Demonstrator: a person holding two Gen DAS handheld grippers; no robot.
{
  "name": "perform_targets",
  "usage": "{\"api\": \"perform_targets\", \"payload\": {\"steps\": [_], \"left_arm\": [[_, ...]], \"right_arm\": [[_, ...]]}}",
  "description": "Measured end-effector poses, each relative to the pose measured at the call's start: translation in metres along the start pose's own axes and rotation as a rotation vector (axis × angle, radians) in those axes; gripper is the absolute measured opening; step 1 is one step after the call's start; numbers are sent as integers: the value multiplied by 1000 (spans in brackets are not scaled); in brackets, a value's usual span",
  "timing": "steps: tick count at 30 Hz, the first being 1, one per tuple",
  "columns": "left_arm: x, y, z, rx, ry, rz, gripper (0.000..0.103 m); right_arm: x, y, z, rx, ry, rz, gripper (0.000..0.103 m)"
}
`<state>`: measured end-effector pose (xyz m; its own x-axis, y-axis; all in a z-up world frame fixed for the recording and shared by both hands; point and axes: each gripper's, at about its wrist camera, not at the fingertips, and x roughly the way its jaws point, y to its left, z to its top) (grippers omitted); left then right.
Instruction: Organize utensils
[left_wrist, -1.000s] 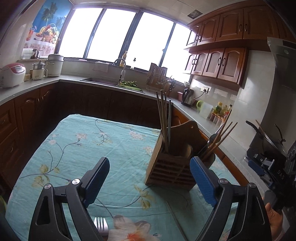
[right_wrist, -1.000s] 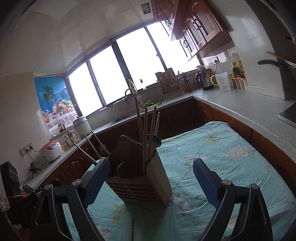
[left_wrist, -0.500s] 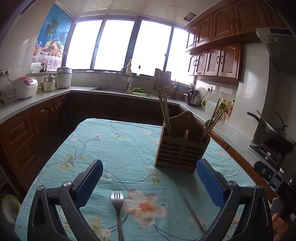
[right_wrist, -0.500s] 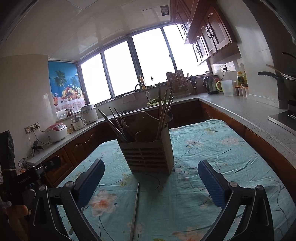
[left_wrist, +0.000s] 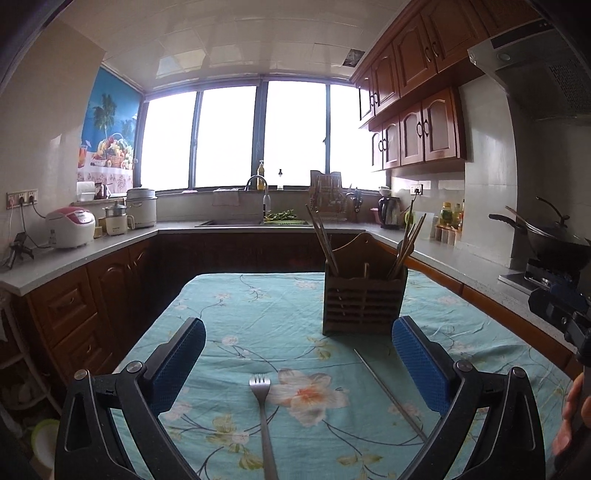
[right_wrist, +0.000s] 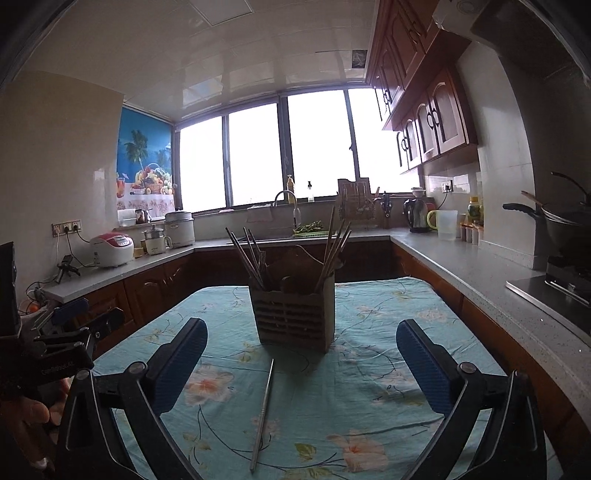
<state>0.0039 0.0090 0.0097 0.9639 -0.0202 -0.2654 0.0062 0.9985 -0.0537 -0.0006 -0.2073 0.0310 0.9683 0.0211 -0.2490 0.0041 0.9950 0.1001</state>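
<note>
A wooden slatted utensil holder (left_wrist: 364, 301) with chopsticks in it stands mid-table on the floral teal cloth (left_wrist: 258, 314); it also shows in the right wrist view (right_wrist: 295, 314). A metal fork (left_wrist: 263, 410) lies tines-forward between my left gripper's (left_wrist: 299, 356) open fingers. A thin metal chopstick (left_wrist: 389, 393) lies to the fork's right; in the right wrist view the chopstick (right_wrist: 263, 406) lies in front of the holder. My right gripper (right_wrist: 302, 356) is open and empty, hovering short of the chopstick and holder.
Kitchen counters (left_wrist: 92, 251) with wooden cabinets wrap around the table, carrying a rice cooker (left_wrist: 70, 232), a sink (left_wrist: 255, 221) and a kettle (right_wrist: 415, 215). A wok (left_wrist: 554, 243) sits on the stove at the right. The left gripper's body (right_wrist: 55, 350) shows at the right view's left edge.
Both grippers have pulled back and away from the holder, which now looks smaller and farther. The fork and the loose chopstick have come fully into view on the cloth.
</note>
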Motion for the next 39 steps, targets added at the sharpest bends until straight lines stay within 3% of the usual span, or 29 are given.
{"api": "perform_targets", "payload": {"steps": [5,14,31,39], "left_arm": [[5,5,-25,-18,67,17,102],[2,7,-32,-1,106,29,102],[-4,11,-40,15,74,51,102],[-7,12,-47,21,54,42,102]], "right_arm": [[1,-1,-31,22,27,-30,103],[-1,5,-51,21,75,-16,103],[-13,-5,-61,31,66,-26,103],[-26,0,-62,9,4,-17,103]]}}
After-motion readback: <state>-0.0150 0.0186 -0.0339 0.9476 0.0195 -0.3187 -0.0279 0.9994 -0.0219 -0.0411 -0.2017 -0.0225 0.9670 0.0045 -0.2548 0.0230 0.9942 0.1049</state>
